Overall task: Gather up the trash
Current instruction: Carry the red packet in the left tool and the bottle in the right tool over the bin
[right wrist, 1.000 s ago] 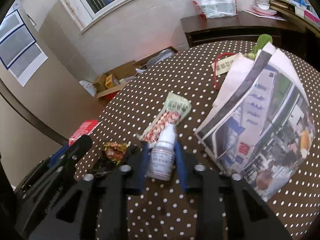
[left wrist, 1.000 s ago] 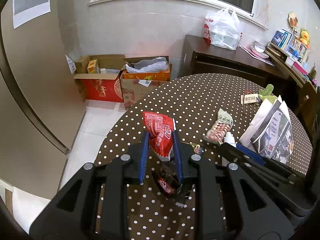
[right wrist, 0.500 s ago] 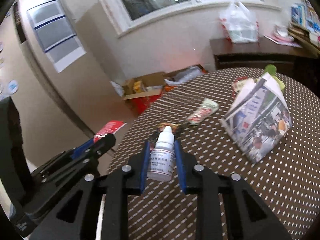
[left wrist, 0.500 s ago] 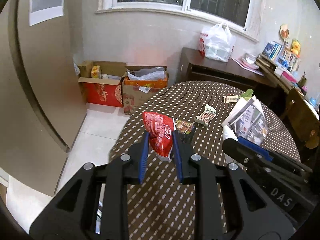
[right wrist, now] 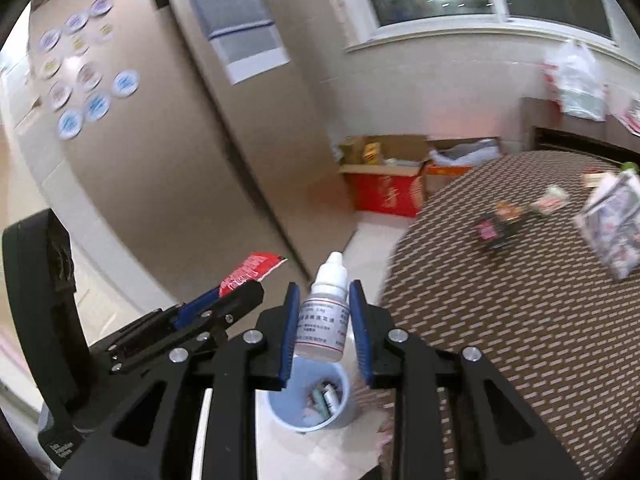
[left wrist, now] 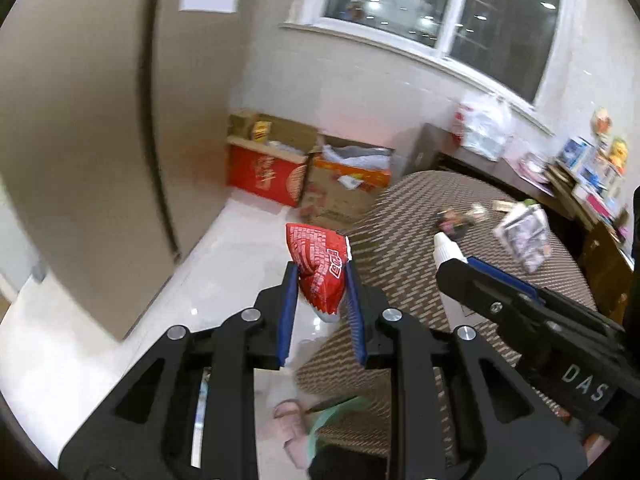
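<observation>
Crinkly red foil wrapper [left wrist: 320,270], light and crushable, sits clamped mid-body in the left hand-held gripper [left wrist: 322,280], while the right hand-held gripper [right wrist: 324,312] squeezes a stiff, slick plastic dropper bottle [right wrist: 322,320] by its label (bin [right wrist: 308,396] below).

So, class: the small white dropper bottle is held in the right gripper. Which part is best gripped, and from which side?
Grip the dropper bottle across its straight labelled body, below the tapered cap, one pad on each side, as the right gripper does. The body's even sides probably seat the pads; the narrow cap would likely slip.
</observation>
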The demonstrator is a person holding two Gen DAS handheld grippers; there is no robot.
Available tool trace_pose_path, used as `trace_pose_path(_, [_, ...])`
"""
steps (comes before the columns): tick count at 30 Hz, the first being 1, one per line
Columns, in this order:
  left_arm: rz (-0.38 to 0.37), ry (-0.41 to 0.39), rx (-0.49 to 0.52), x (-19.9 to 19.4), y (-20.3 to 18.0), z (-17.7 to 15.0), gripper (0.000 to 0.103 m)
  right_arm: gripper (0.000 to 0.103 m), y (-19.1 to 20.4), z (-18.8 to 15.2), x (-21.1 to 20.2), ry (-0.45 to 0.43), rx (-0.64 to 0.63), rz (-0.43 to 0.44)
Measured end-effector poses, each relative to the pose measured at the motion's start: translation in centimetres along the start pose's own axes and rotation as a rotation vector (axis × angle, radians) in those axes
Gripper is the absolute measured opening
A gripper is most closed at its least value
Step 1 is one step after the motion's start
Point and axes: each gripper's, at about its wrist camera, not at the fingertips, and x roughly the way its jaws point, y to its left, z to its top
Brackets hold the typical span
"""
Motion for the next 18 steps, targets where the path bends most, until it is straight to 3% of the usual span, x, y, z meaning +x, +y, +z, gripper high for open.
trace_pose_path(5, [0.104,0.010,-0.070,-0.7,5.1,-2.8,0.023,0.025,4.5,-2.4,3.6,0.066,-0.060,0.058])
trace_pose_path(18, [0.263,0.097,-0.242,1.0,16.2,-7.4,0.023,0.025,12.1,-6.4,12.5,0.204,-0.164,0.123])
